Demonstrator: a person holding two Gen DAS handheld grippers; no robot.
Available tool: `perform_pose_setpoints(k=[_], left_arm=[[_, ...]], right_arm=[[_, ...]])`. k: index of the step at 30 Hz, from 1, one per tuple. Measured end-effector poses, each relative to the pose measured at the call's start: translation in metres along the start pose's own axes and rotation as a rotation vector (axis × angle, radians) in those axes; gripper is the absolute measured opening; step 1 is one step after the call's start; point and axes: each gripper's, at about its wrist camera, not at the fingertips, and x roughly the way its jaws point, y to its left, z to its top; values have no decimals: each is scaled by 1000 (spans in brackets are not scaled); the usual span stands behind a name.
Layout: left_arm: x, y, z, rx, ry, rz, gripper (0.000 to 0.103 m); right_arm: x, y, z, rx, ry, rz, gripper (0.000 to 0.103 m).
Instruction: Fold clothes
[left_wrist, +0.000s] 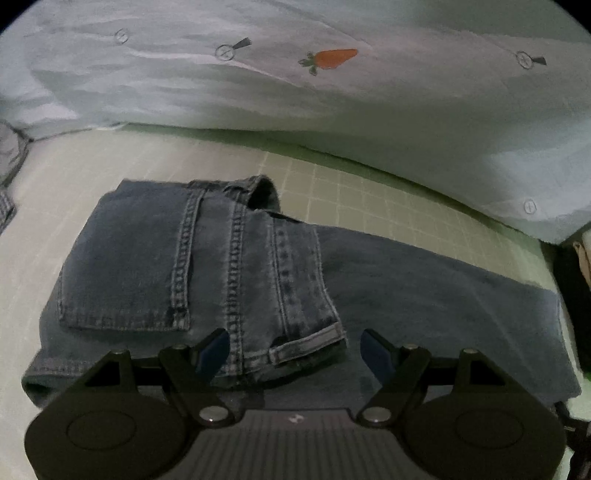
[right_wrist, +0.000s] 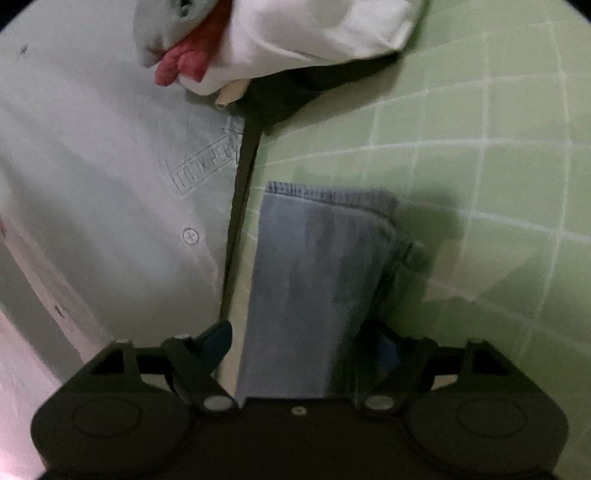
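Green gridded mat under everything, folded blue jeans lying lengthwise across it, faded denim, back pocket up, pale carrot-print fabric along the far edge, left gripper jaws wide over the waistband, right gripper jaws wide around a leg.

A pale green mat ruled with a white grid covers the work surface, its squares brighter on the right and dimmer near the middle. Along the far side in the left wrist view lies a light bluish-white sheet, wrinkled and printed with an orange carrot and small round marks. The light is low and soft, with a dark shadow under the sheet's near edge.
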Motion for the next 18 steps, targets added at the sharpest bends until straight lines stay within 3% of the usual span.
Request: perform_pose_setpoints(k=[2,4,14,18], left_arm=[[-1,-1,3,11,-1,-2,79],[0,-1,5,17,-1,4,80],[-2,14,9,-40,-11,57,80],[0,20,7,-74,1,77,80]], right_arm=[[-1,5,7,-58,-39,-35,81],[-3,1,16,-27,-69,-25,81],[-32,-16,35,144,-171,232,75],[-39,20,39,-246,-174,-87,75]])
